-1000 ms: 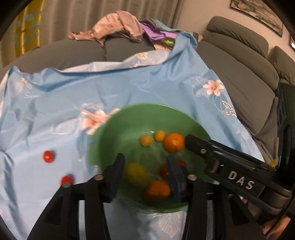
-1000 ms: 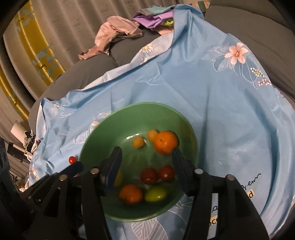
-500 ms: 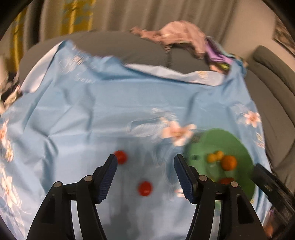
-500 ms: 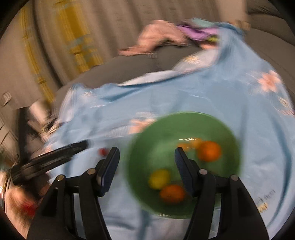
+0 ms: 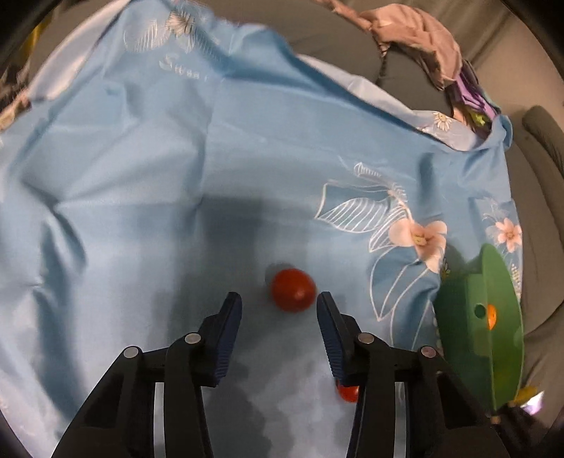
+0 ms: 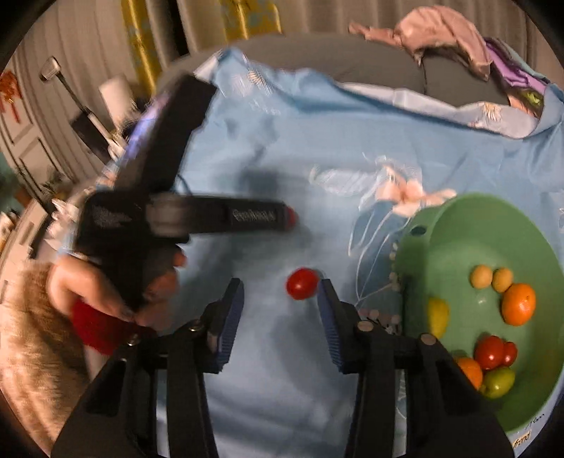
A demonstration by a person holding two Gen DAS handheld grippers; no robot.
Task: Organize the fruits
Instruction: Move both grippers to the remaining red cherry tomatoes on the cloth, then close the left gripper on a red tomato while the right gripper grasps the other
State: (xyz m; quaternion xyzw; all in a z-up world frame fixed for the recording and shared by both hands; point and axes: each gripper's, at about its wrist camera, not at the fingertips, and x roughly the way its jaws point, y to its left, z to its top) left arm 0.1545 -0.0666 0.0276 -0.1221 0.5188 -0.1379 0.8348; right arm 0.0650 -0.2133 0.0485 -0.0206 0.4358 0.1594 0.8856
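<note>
A red cherry tomato [image 5: 292, 289] lies on the blue floral cloth just ahead of my open, empty left gripper [image 5: 278, 306]. A second red tomato [image 5: 347, 392] peeks out beside the left gripper's right finger. In the right wrist view a red tomato [image 6: 301, 283] lies just ahead of my open, empty right gripper [image 6: 280, 292], near its right finger. The left gripper [image 6: 289, 216] reaches in from the left there, with a red tomato at its tip. The green bowl [image 6: 454, 225] at the right holds several fruits; its rim also shows in the left wrist view [image 5: 493, 267].
The blue cloth [image 5: 141, 176] covers a grey sofa [image 5: 335, 38]. A heap of clothes [image 5: 416, 31] lies at the back. The person's hand with a red cuff [image 6: 102, 317] is at the left. A lamp and curtains [image 6: 70, 88] stand beyond the cloth's left edge.
Both grippers swung left, away from the bowl, and came down toward the loose tomatoes on the cloth. The bowl has slid to the right edge of both views.
</note>
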